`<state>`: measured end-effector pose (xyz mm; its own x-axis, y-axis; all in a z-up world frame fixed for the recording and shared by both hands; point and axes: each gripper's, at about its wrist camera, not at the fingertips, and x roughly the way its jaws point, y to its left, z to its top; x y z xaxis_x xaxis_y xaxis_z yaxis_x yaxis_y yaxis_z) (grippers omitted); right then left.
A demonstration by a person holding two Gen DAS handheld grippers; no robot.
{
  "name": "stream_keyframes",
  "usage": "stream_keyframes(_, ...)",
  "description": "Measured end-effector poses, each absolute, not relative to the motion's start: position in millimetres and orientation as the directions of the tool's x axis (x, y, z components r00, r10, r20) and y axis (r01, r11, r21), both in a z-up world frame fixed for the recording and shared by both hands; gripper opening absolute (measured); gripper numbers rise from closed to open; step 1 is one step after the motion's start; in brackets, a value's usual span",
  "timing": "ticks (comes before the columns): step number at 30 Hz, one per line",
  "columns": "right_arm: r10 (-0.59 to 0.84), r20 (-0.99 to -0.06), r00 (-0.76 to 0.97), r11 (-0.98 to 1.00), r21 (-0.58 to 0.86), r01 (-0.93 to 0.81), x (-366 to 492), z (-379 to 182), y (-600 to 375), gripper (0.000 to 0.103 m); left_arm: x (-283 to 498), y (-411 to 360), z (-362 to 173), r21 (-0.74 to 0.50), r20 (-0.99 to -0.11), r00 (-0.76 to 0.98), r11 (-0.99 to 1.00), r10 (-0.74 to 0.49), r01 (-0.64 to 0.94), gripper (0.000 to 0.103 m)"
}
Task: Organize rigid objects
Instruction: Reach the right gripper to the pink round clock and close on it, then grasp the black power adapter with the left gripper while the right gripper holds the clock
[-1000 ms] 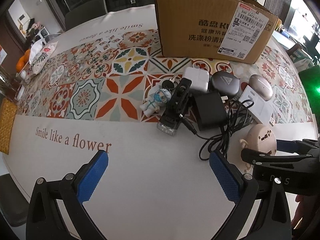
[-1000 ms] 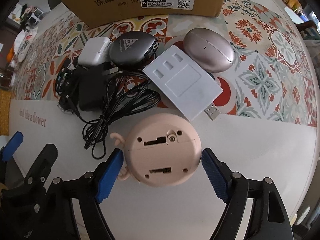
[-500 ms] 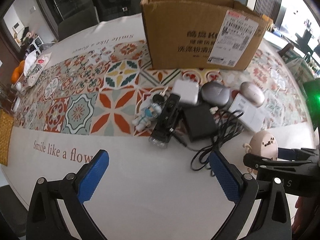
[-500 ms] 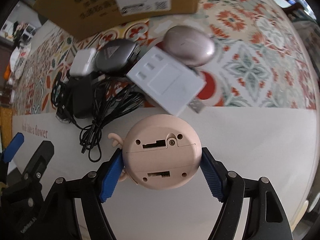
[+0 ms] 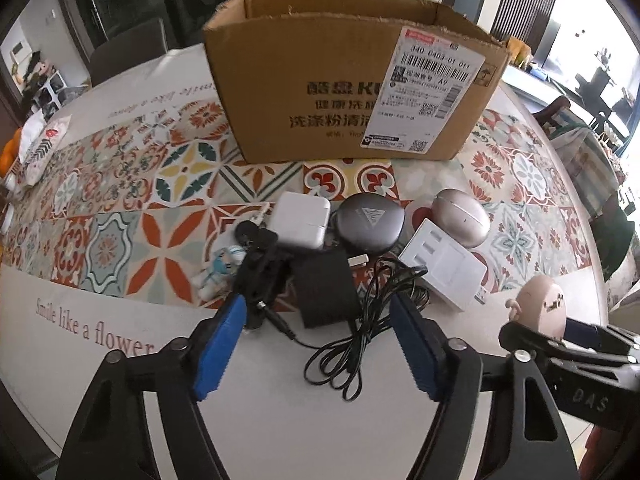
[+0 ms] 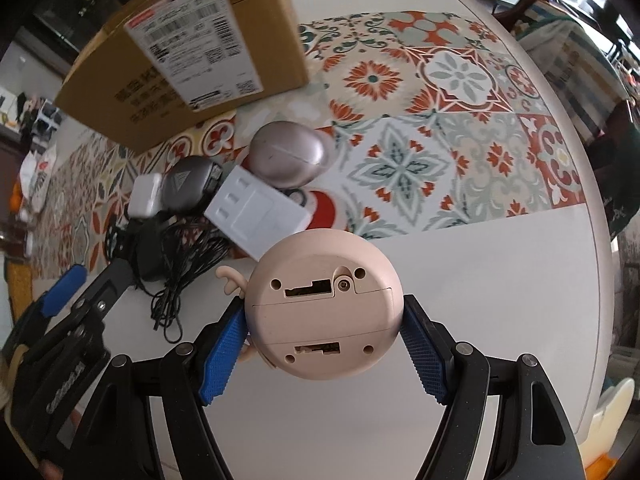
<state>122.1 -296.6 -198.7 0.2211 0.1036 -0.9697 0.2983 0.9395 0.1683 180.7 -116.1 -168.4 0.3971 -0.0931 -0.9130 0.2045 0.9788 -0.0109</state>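
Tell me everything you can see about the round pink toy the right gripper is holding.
The round pink toy looks like smooth matte plastic. Its flat underside faces the right wrist camera, showing two slotted openings, a screw, small holes and a seam line. A small curled nub sticks out on its left. The right gripper clamps it by both sides between blue pads, lifted clear of the table.

round table [image 5: 280,420] with a tiled cloth, cardboard box [image 5: 320,92] near the far edge, chargers and cases [image 5: 372,222] piled mid-table
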Motion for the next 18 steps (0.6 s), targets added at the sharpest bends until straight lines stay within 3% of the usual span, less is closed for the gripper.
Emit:
stream_keyframes(4, 0.133, -0.969, 0.206, 0.931, 0.194, 0.309, 129.8, -210.6, -301.6, 0.075, 192.2, -124.3, -177.6, -0.018, -0.924, 0.373, 0.982, -0.088, 0.187, 0.058)
stream_keyframes(18, 0.195, -0.961, 0.194, 0.916, 0.249, 0.315, 142.4, -226.5, -317.3, 0.075, 218.0, -121.1, -206.7, -0.057, -0.965, 0.25, 0.994, -0.079, 0.094, 0.046)
